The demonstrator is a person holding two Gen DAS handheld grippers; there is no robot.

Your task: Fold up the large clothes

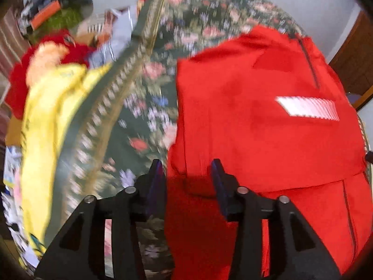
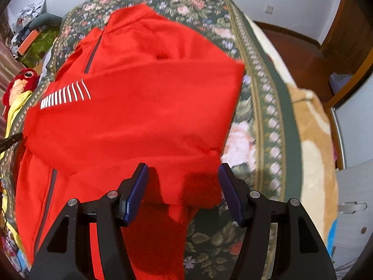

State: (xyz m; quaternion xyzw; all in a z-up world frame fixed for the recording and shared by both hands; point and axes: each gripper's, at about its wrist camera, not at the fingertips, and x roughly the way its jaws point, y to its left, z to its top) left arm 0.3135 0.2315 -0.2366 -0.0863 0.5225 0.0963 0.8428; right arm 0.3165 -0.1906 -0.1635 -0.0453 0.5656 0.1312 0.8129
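A large red jacket (image 1: 263, 126) with a grey zip and a white striped patch lies partly folded on the floral bedspread (image 1: 144, 107). It also shows in the right wrist view (image 2: 139, 107). My left gripper (image 1: 187, 171) is open, its jaws straddling the jacket's left edge, the fabric loose between them. My right gripper (image 2: 183, 177) is open, its jaws either side of the jacket's lower right corner, not pinching it.
A yellow garment (image 1: 46, 121) and a red plush toy (image 1: 51, 53) lie at the bed's left side. Clutter and boxes (image 1: 46, 11) stand beyond. A tan blanket (image 2: 312, 126) hangs off the bed's right edge, with a wooden floor and door (image 2: 349, 46) behind.
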